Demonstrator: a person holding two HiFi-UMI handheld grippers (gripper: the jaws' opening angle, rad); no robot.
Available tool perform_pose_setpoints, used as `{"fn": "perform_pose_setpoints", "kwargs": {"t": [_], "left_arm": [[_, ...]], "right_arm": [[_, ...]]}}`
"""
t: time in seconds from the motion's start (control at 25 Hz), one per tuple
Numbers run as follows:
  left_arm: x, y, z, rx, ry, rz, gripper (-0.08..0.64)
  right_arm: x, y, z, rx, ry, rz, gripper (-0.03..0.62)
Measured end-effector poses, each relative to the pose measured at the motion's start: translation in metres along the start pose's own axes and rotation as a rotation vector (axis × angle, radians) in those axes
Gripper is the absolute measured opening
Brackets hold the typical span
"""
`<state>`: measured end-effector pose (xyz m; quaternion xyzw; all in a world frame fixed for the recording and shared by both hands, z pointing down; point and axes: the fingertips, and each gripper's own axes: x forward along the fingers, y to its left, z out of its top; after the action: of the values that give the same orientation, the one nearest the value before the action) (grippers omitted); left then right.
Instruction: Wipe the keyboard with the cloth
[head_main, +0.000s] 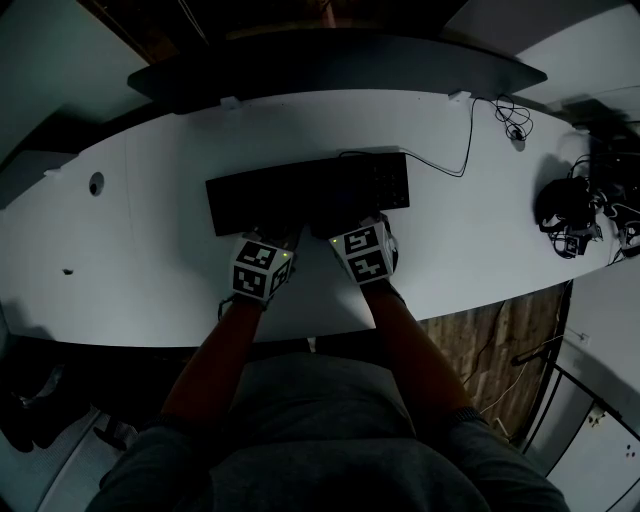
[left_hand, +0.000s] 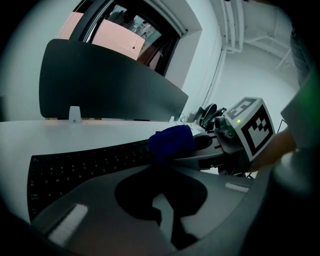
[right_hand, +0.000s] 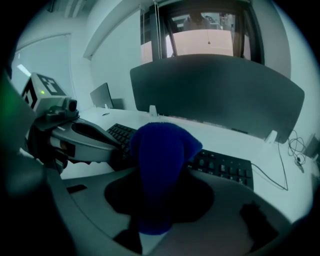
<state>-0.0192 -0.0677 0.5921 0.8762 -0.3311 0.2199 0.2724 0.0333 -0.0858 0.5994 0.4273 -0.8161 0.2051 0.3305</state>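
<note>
the keyboard (head_main: 300, 190) lies at the centre of the head view on the white desk (head_main: 130, 240), its long axis running left to right across the frame, directly ahead of both tools. the right gripper (head_main: 356, 238) is clamped on the blue cloth (right_hand: 162, 150), whose bunched end projects forward over the keyboard's near edge, somewhat right of its middle. the number block lies to the cloth's right and the longer run of keys to its left. the left gripper (head_main: 270, 248) rests just beside, its jaws drawn together with nothing between them. judgement: the right hand is the working one, and the stroke is best carried along the long axis, toward frame left.
</note>
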Motion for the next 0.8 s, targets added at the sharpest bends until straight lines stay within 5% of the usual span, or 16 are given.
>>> {"fn": "perform_pose_setpoints", "kwargs": {"t": [0.8], "left_arm": [[0.056, -0.057, 0.018, 0.010, -0.003, -0.036, 0.009]], "right_arm": [[-0.036, -0.073, -0.032, 0.003, -0.003, -0.038, 0.133]]}}
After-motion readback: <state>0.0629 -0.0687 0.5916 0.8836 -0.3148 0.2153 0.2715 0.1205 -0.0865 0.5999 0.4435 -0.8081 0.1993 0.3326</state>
